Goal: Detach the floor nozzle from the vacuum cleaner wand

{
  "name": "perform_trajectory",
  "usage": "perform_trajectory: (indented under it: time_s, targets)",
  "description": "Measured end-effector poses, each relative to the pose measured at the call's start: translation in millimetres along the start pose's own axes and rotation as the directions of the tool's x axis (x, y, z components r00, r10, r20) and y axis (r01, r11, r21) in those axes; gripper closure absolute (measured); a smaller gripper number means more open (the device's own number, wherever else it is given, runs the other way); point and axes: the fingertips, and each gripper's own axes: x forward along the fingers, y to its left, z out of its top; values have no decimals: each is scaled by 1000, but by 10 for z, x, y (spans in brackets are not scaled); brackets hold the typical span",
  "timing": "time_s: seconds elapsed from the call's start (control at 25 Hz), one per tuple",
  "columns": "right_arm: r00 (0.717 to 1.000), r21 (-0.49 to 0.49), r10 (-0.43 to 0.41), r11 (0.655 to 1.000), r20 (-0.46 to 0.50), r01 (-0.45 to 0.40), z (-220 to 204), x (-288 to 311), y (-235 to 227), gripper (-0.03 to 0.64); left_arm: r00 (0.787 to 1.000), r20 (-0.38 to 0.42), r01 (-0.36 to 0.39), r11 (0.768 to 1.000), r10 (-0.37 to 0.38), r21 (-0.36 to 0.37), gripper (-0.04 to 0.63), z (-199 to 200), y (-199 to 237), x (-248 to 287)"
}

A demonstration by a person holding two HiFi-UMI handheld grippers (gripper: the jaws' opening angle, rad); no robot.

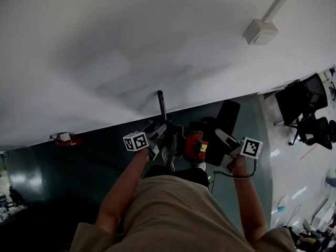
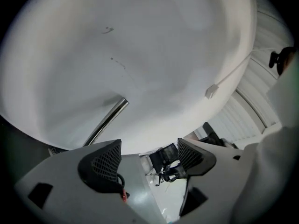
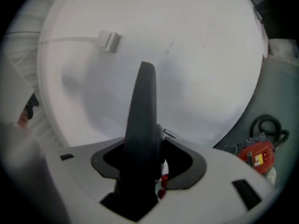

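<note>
Our left gripper (image 2: pixel 148 157) has its jaws released with nothing between them. The shiny wand (image 2: pixel 106 120) runs just to the left of them, apart from both pads. In the head view the wand stands up in front of the white wall (image 1: pixel 131 46), with the red vacuum body (image 1: pixel 195 147) to its right, low over the floor (image 1: pixel 79 167).

Right of the body is the floor nozzle (image 3: pixel 142 120), a dark flat slab. Our right gripper (image 3: pixel 149 160) has its jaws clenched on the slab's narrow sides. The tops of the nozzle and the wand are well apart. Their lower ends are hidden, so we cannot tell whether the joint has parted.

To do this well, we judge the right grip should stay firm and steady. The left jaws should close squarely on the wand, as near the joint as they can reach. We then pull the two apart straight along the tube, without bending, so the nozzle does not jam or slip.
</note>
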Motion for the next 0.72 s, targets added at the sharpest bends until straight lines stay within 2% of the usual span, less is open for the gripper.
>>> perform_trajectory:
  time_s: [0.08, 0.16, 0.2, 0.24, 0.36, 0.52, 0.72]
  targets:
    - [999, -36, -28, 999, -44, 27, 42, 7, -132, 387, 998, 9, 56, 998, -56, -1, 209, -21, -223, -120]
    - [988, -10, -128, 992, -82, 128, 72, -31, -356, 388, 995, 3, 104, 995, -104, 8, 209, -51, -453, -216]
    - [982, 6, -160, 987, -99, 161, 106, -45, -438, 387, 994, -1, 108, 994, -108, 24, 209, -64, -541, -243]
    - [981, 11, -156, 987, -114, 158, 157, -36, -467, 387, 995, -5, 104, 994, -104, 45, 209, -79, -627, -259]
    - [985, 7, -63, 998, -159, 65, 290, 23, -426, 387, 996, -3, 86, 991, -86, 105, 210, -141, -909, -293]
    - [976, -9, 51, 998, -212, -55, 422, 131, -377, 387, 997, 35, 60, 986, -66, 153, 210, -168, -1177, -239]
    - [956, -9, 109, 993, -273, -116, 354, 211, -437, 387, 999, 2, 31, 981, -32, 190, 210, -529, -1341, -100]
